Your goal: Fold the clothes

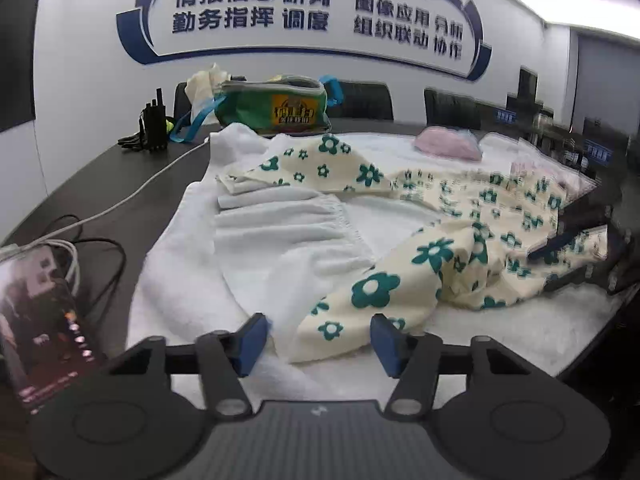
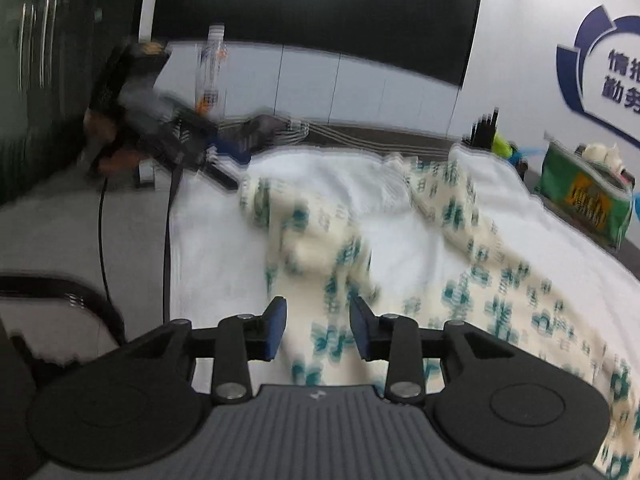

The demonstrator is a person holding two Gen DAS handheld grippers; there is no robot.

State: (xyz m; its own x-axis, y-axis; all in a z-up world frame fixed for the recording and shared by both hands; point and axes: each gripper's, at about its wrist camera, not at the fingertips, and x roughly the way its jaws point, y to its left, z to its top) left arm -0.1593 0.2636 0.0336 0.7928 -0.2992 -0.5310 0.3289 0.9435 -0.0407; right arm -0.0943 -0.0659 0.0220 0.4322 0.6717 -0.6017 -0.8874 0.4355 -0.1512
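1. I am holding my left gripper [image 1: 318, 338] wide open just over the near hem of the flowered garment [image 1: 432, 248], gripping nothing.
2. My right gripper [image 2: 318, 330] is hovering with a narrower gap over the same cloth, also empty.
3. The garment is lying crumpled across the white towel [image 1: 256, 248] on the dark table [image 1: 120, 184].

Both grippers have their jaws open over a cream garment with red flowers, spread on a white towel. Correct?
Not quite: the flowers on the cream garment are green, as the left wrist view shows. The left gripper, right gripper and white towel are as stated.
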